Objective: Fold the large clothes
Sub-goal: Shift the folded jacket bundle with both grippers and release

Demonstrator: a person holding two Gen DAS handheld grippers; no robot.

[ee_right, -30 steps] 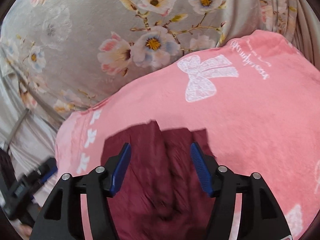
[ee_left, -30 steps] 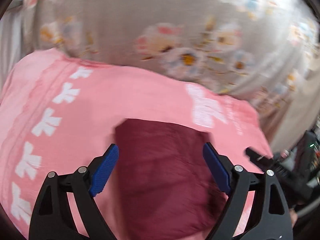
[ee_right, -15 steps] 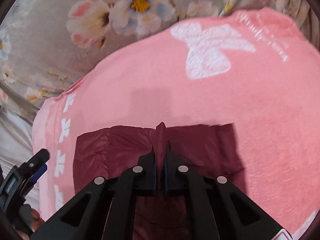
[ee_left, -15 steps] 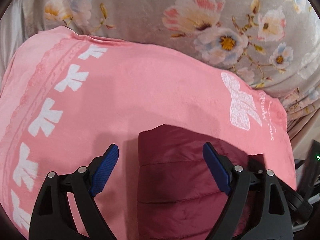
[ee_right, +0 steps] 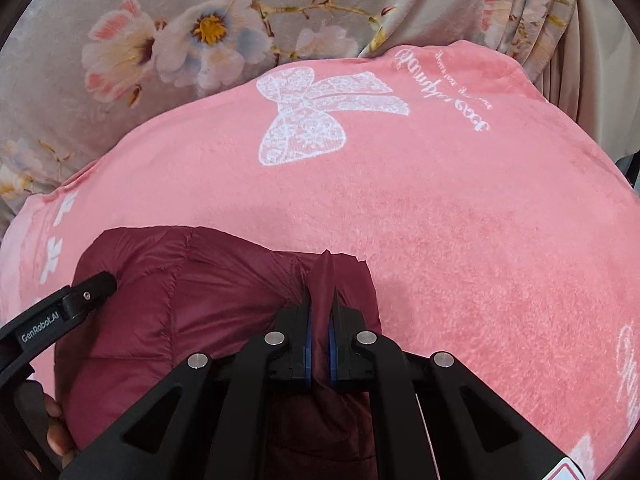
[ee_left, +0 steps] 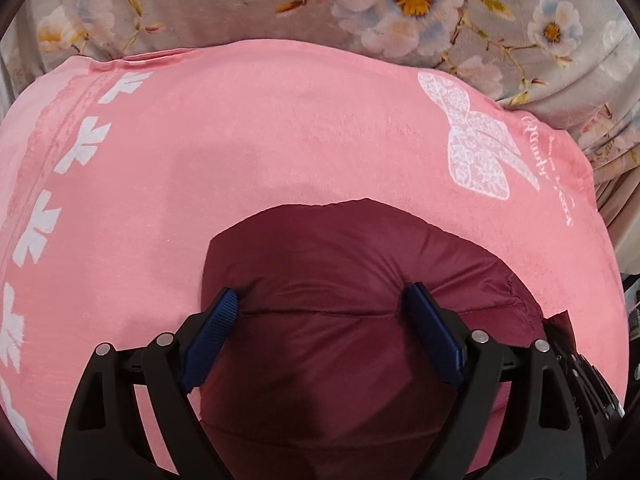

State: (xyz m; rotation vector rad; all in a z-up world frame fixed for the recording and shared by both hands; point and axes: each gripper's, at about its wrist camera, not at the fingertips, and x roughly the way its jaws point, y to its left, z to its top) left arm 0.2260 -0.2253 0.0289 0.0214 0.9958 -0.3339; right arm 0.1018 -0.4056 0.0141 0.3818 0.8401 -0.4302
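Note:
A dark maroon quilted jacket (ee_left: 344, 280) lies folded on a pink blanket (ee_left: 248, 148). My left gripper (ee_left: 324, 300) is open, its blue pads pressed down on the jacket's top, one on each side of a puffy section. My right gripper (ee_right: 320, 312) is shut on a pinched ridge of the jacket (ee_right: 200, 304) near its right edge. The left gripper (ee_right: 64, 308) also shows at the left of the right wrist view, over the jacket's left side.
The pink blanket (ee_right: 440, 220) carries white bow prints and script. Under and behind it is a grey floral bedsheet (ee_left: 400, 8), also in the right wrist view (ee_right: 160, 40). The bed's edge drops off at the right, with dark equipment there (ee_left: 624, 312).
My left gripper has come down onto the jacket, its open fingers now pressing into the fabric. My right gripper closed on a ridge of the jacket half a second ago and still holds it.

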